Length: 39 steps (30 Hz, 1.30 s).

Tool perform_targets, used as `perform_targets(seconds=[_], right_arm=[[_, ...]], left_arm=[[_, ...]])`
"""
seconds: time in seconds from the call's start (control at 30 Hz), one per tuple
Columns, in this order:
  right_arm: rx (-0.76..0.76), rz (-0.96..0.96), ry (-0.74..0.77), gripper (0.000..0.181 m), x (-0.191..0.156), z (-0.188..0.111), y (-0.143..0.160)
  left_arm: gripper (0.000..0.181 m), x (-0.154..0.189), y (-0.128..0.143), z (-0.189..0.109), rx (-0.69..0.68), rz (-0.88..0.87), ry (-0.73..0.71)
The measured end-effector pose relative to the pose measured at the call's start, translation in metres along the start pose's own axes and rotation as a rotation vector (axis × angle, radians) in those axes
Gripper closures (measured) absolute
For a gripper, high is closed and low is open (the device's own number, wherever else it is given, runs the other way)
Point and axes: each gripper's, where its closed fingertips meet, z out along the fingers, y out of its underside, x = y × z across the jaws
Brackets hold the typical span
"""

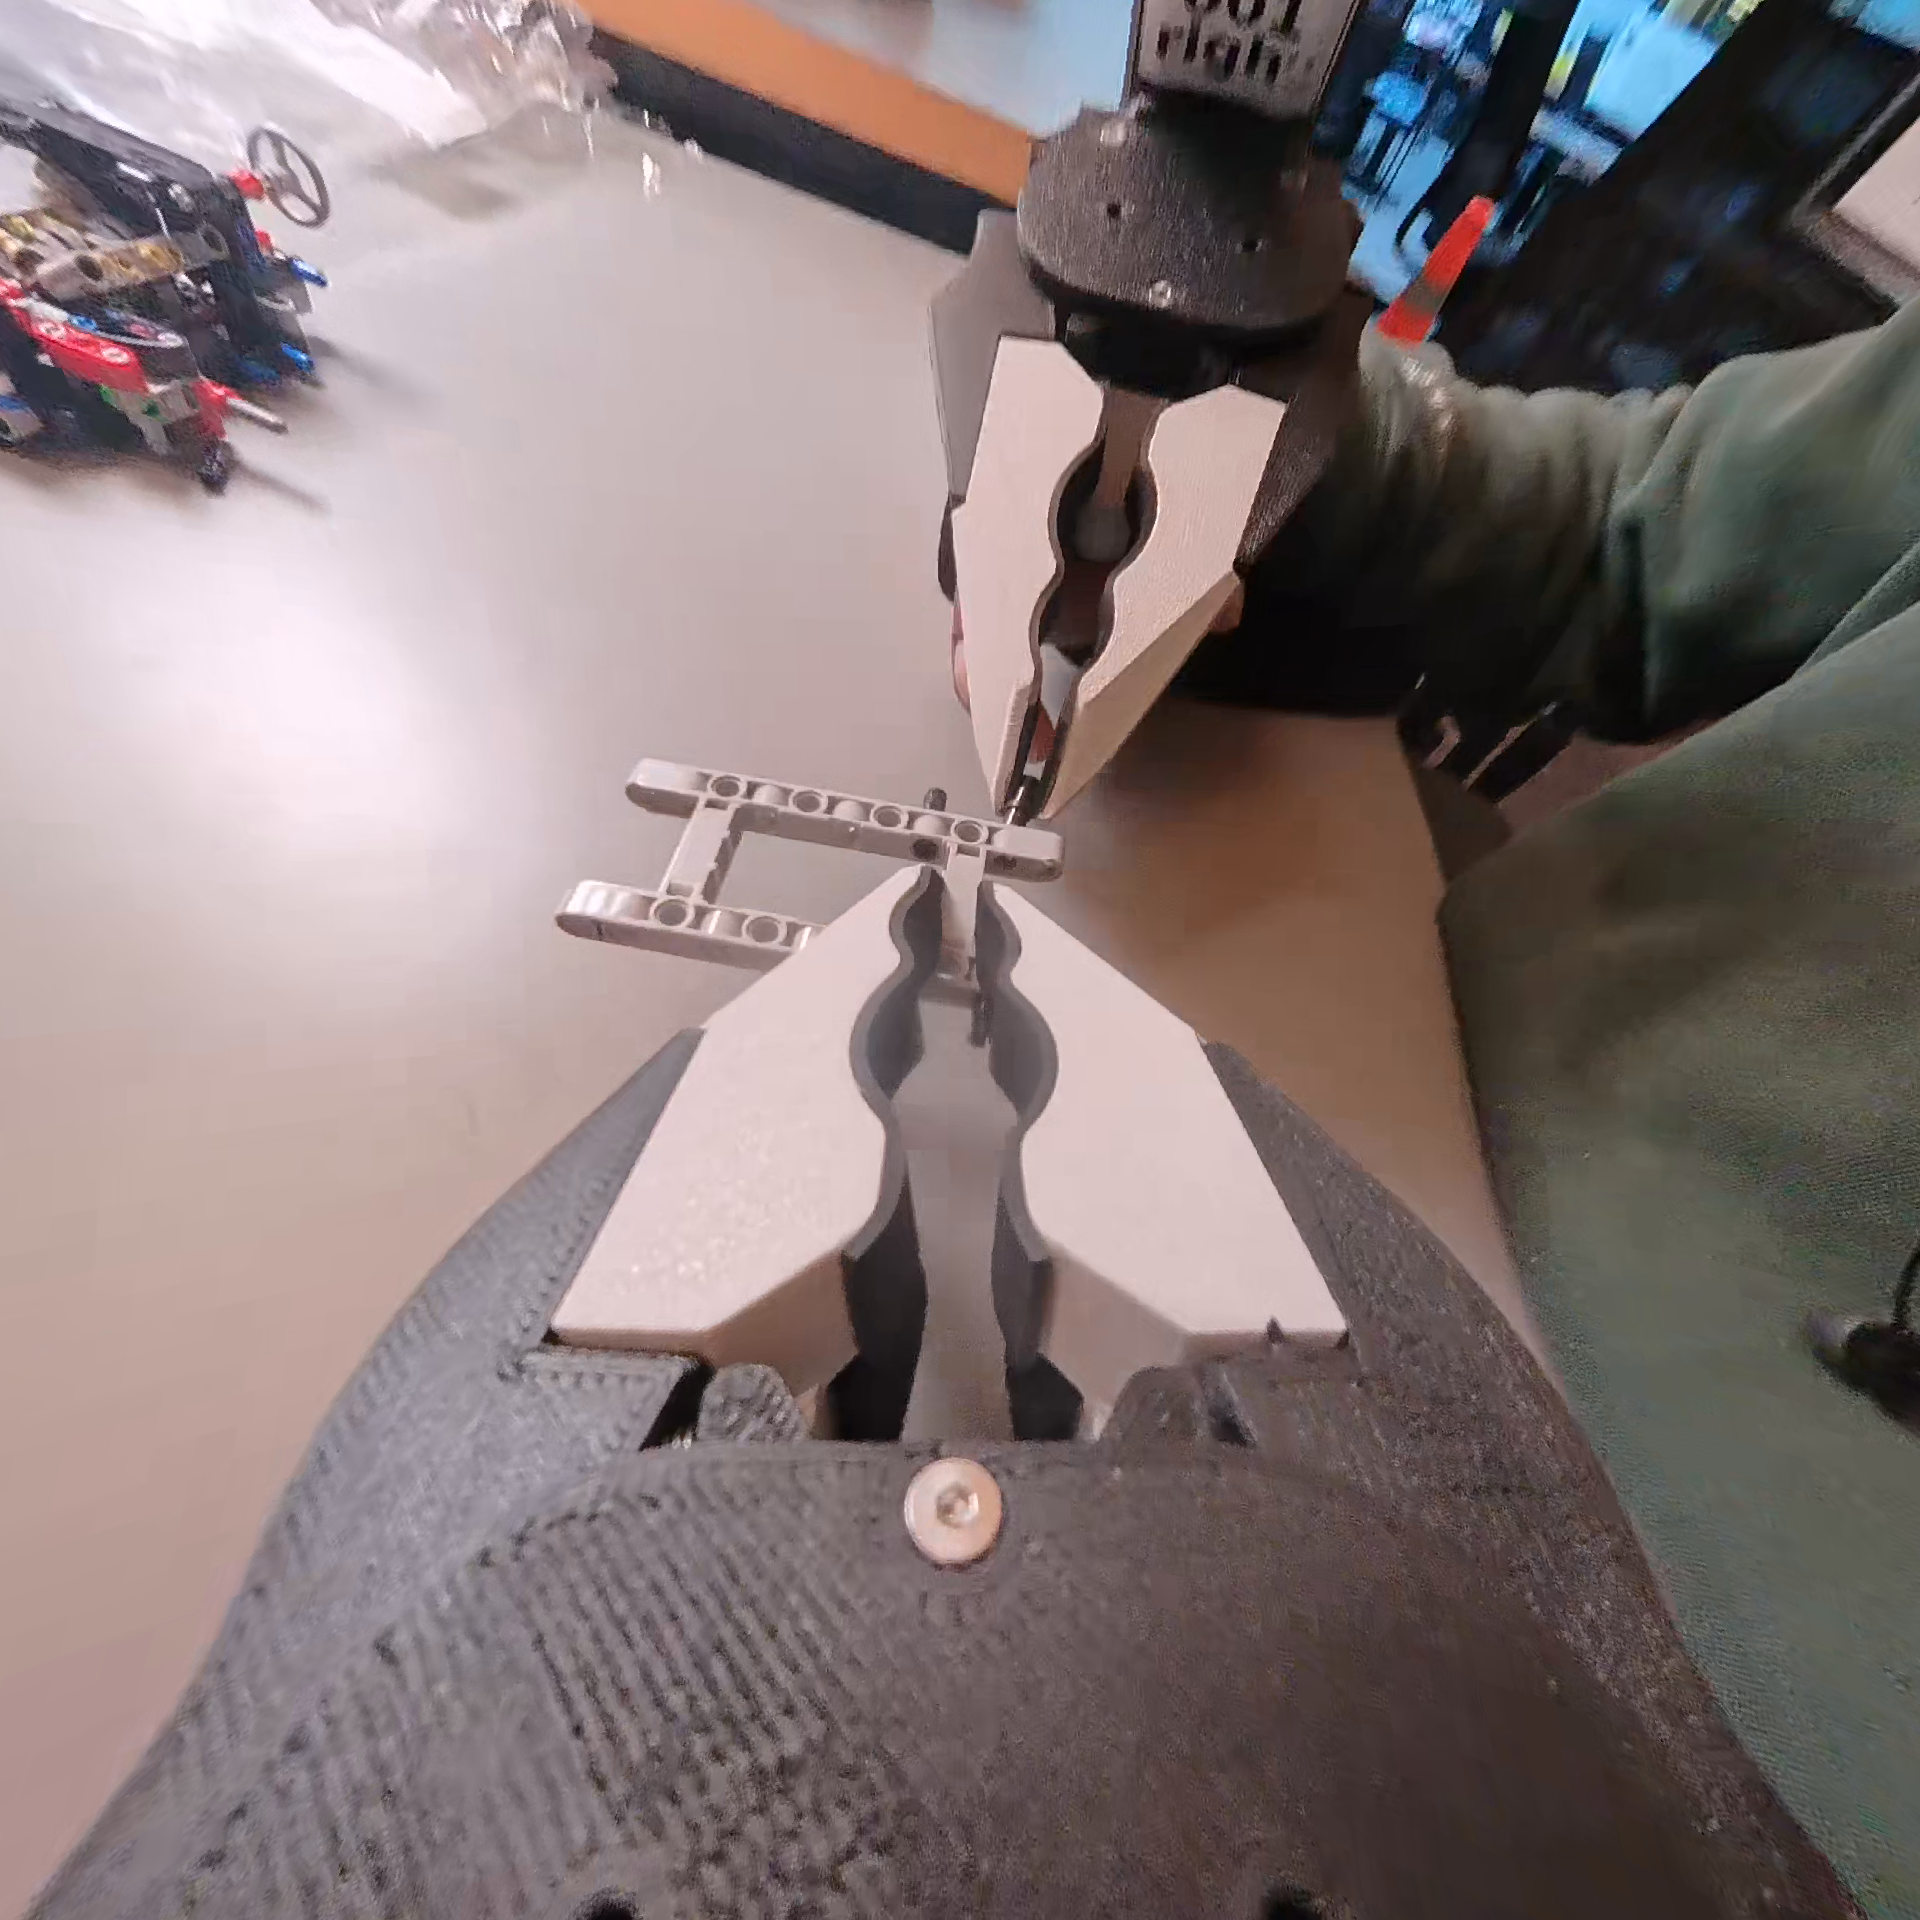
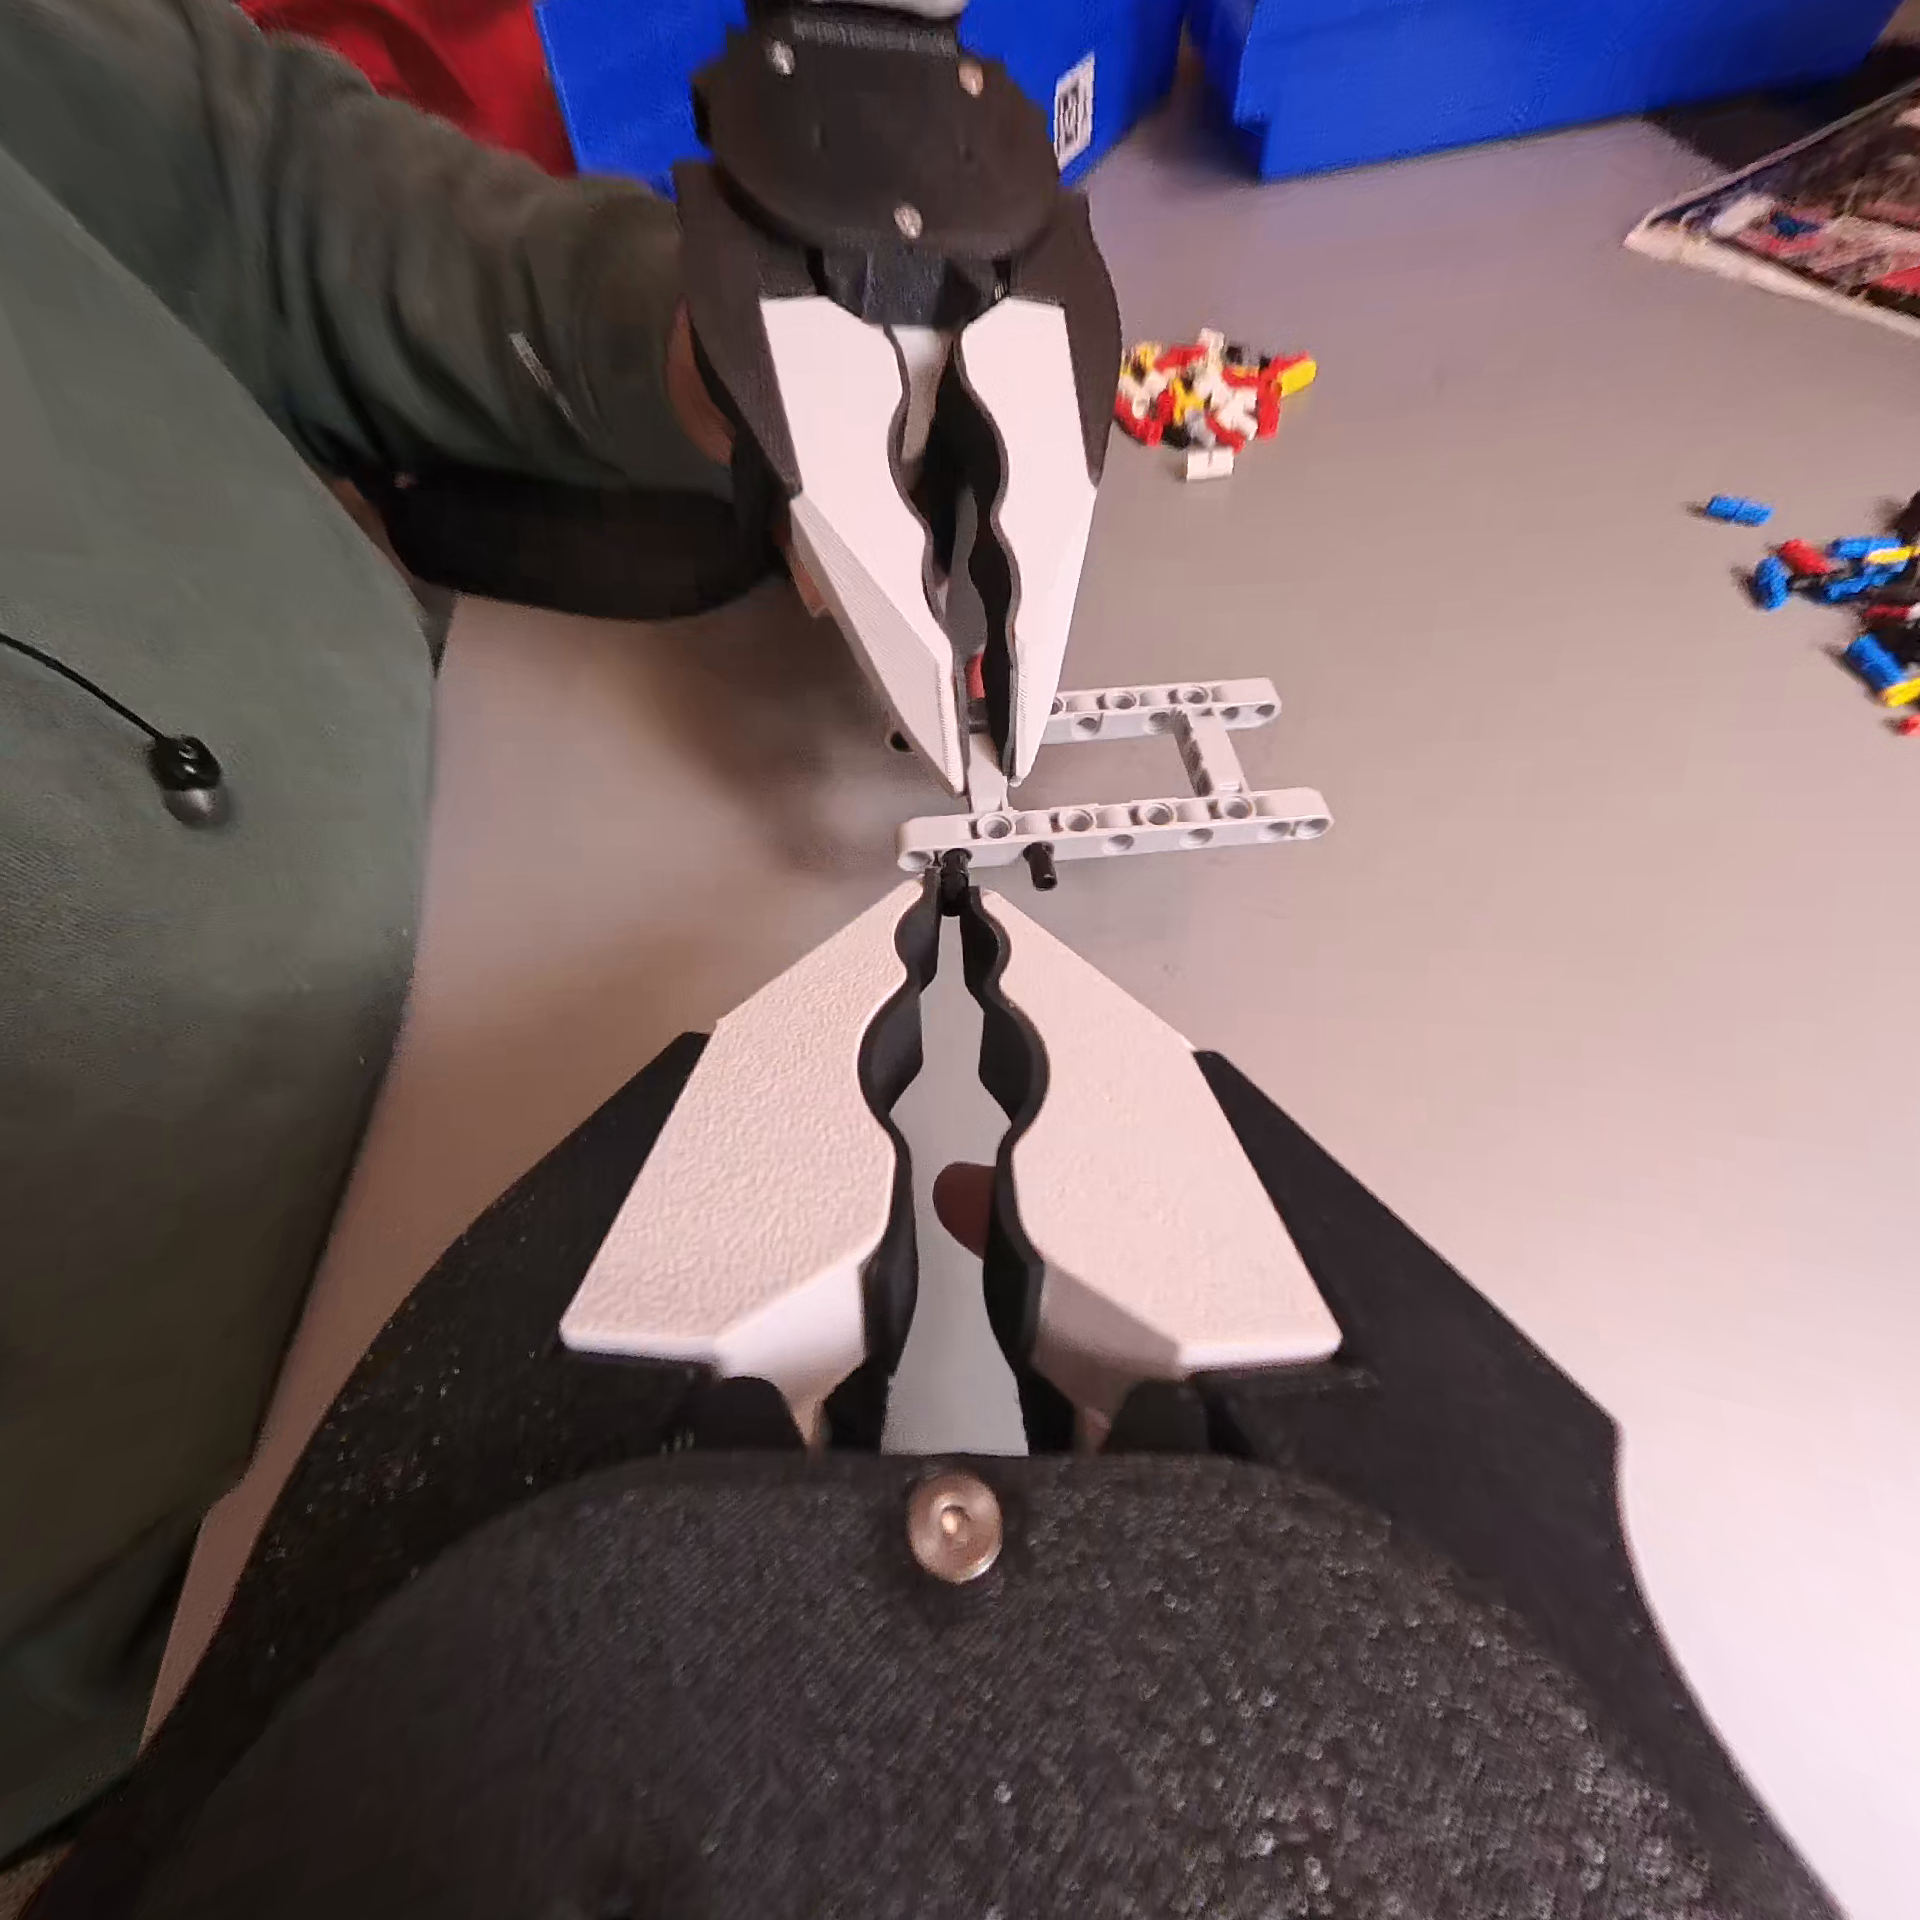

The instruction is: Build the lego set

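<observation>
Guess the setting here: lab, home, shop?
Probably a lab or workshop bench: a plain grey table, blue storage bins along its far edge, loose Lego pieces and an orange traffic cone beyond it.

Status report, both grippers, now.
Left gripper shut on grey frame. Right gripper shut on black pin, at frame's end hole. Nothing in the way.

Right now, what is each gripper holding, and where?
Left gripper clamps the grey frame by its crossbar. Right gripper pinches a black pin at the frame's end hole.
</observation>
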Motion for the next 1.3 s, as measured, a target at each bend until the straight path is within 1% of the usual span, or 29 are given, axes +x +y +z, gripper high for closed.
perform_targets(seconds=[0.13, 0.27, 0.37, 0.63, 0.8, 0.87, 0.93, 1.0, 1.07, 1.1, 1.17, 1.27, 1.3], right_arm=[[0.083, 0.035, -0.031, 0.179, -0.003, -0.005, -0.012], [0.067, 0.011, -0.037, 0.179, -0.006, -0.005, -0.011], [0.109, 0.022, -0.069, 0.179, -0.011, -0.007, -0.019], [0.135, 0.019, -0.060, 0.179, -0.012, -0.008, -0.023], [0.135, 0.019, -0.041, 0.178, -0.006, -0.006, -0.019], [0.141, -0.011, 0.008, 0.177, 0.003, -0.010, -0.020], [0.137, -0.019, 0.041, 0.168, 0.013, -0.019, -0.019], [0.125, -0.009, 0.107, 0.164, 0.029, -0.030, -0.012], [0.092, -0.011, 0.201, 0.163, 0.049, -0.038, -0.003], [0.068, -0.016, 0.255, 0.163, 0.059, -0.042, 0.002], [0.022, -0.015, 0.352, 0.164, 0.080, -0.050, 0.010], [-0.068, 0.007, 0.522, 0.165, 0.115, -0.067, 0.028], [-0.096, 0.012, 0.554, 0.165, 0.124, -0.070, 0.034]], left_arm=[[0.177, 0.004, -0.010, -0.005, 0.078, -0.042, 0.041], [0.177, 0.007, -0.011, -0.005, 0.083, -0.023, 0.050], [0.178, 0.014, -0.018, -0.005, 0.128, -0.044, 0.093], [0.178, 0.014, -0.023, -0.006, 0.151, -0.029, 0.074], [0.177, 0.008, -0.018, -0.005, 0.105, -0.011, 0.045], [0.177, 0.001, -0.019, -0.005, 0.093, 0.010, 0.009], [0.176, -0.008, -0.017, -0.009, 0.070, 0.033, -0.037], [0.176, -0.012, -0.015, -0.012, 0.065, 0.030, -0.045], [0.177, -0.017, -0.011, -0.013, 0.045, 0.038, -0.076], [0.176, -0.020, -0.007, -0.012, 0.020, 0.056, -0.094], [0.176, -0.025, 0.007, -0.010, -0.071, 0.082, -0.118], [0.170, -0.031, 0.031, -0.006, -0.207, 0.132, -0.153], [0.168, -0.033, 0.038, -0.005, -0.255, 0.159, -0.169]])
